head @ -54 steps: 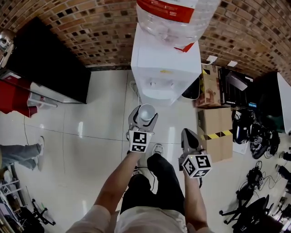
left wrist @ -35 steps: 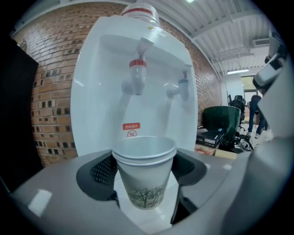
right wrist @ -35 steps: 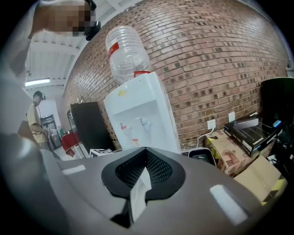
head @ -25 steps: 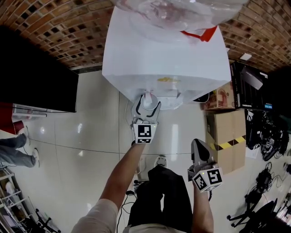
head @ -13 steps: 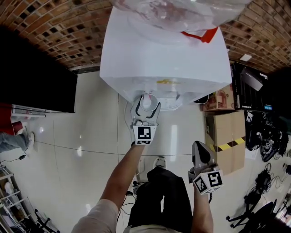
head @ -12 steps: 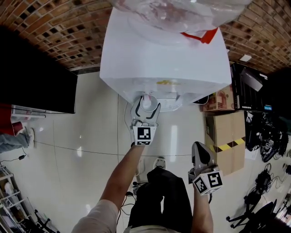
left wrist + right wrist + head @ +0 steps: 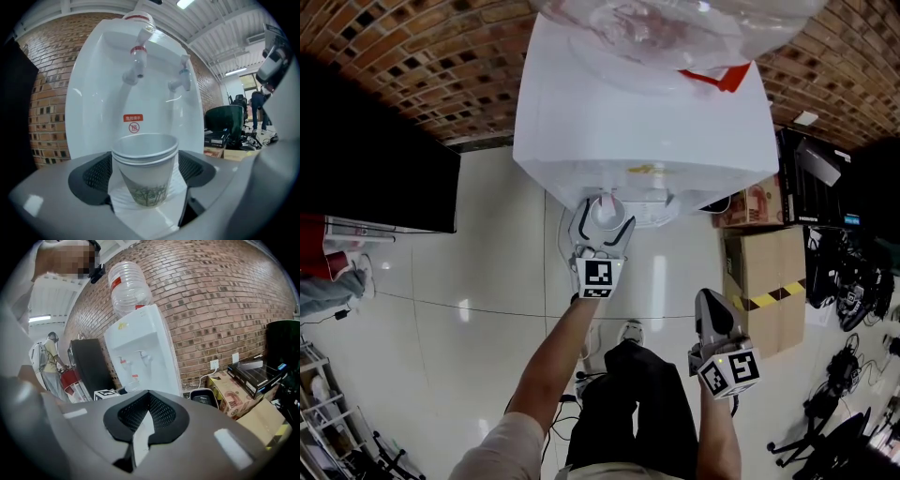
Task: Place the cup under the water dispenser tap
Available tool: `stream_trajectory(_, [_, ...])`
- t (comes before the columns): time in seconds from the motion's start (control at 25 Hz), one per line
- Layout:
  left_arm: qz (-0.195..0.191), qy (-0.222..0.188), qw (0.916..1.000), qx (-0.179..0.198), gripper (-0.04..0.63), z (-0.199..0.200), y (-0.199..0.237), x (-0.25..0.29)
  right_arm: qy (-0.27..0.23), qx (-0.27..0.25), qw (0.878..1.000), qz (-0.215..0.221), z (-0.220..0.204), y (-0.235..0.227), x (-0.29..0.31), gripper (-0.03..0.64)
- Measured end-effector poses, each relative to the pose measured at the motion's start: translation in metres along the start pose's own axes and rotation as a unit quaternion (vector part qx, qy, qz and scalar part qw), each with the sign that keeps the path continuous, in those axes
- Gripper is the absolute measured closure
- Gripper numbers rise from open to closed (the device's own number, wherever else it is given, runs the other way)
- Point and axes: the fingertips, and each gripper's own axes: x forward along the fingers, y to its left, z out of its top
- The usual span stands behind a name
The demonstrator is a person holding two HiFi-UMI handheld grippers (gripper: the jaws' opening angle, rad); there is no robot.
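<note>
Since half a second back, your left gripper [image 7: 603, 217] shows wider jaws; they are opening, pads off the cup [image 7: 145, 168], which stands between them. Your right gripper [image 7: 709, 298] hasn't shifted: low and right of the water dispenser [image 7: 647, 122], fingers pressed together, nothing in them. Cup upright on the dispenser's front ledge, roughly below the red tap [image 7: 136, 63]; blue tap [image 7: 180, 79] to its right. Looks like two cups nested. Glossy tiled floor [image 7: 487, 272] in front and left of the dispenser is open. Right of the dispenser it's tight: cardboard box [image 7: 759, 281] just beside it, black gear further out. Black cabinet [image 7: 375, 150] to the dispenser's left, with a floor gap between. Brick wall [image 7: 441, 56] behind the dispenser.
</note>
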Motion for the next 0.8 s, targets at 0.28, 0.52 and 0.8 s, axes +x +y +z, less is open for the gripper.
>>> stream_trajectory(0.28, [-0.004,0.028,0.9975,-0.065,0.163,0.035,-0.004,-0.075,-0.003,-0.001,1.0,0.003,0.038,0.028,-0.02,0.616])
stream_trajectory(0.52, [-0.048,0.08,0.9882,-0.122,0.237,0.103,-0.03,-0.169,0.003,0.005,1.0,-0.007,0.082,0.063,-0.057,0.617])
stream_trajectory(0.8, [-0.033,0.115,0.9794,-0.163,0.33,0.206,-0.028,-0.266,-0.002,0.009,1.0,-0.012,0.137,0.118,-0.115,0.617])
